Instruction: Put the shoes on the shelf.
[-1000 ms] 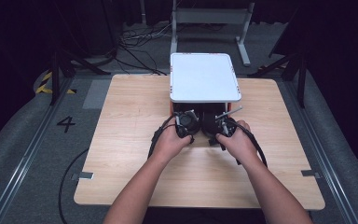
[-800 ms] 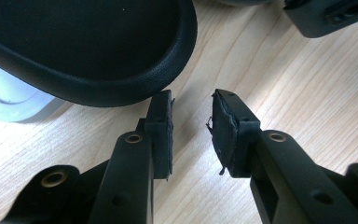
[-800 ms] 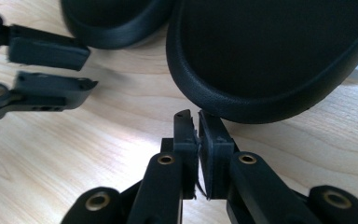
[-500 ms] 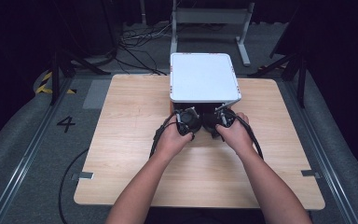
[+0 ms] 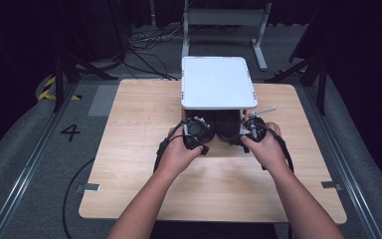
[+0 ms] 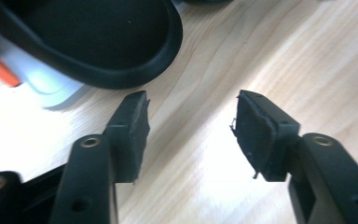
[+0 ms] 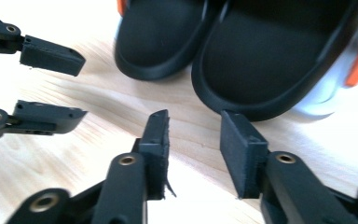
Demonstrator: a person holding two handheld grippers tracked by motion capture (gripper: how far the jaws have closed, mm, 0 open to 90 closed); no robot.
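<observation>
Dark numeral "4" (image 5: 70, 132) on the grey floor (image 5: 35, 149) left of the wooden surface (image 5: 144, 119), yellow-and-black hazard stripe marking (image 5: 48, 87) on the floor farther back, no other readable text

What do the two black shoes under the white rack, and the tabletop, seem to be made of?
The black shoes look like moulded rubber or foam: matte, seamless, with a thick rounded rim; which of the two is uncertain. The tabletop looks like light wood or wood-grain laminate, with visible grain lines and a smooth, slightly glossy surface.
</observation>
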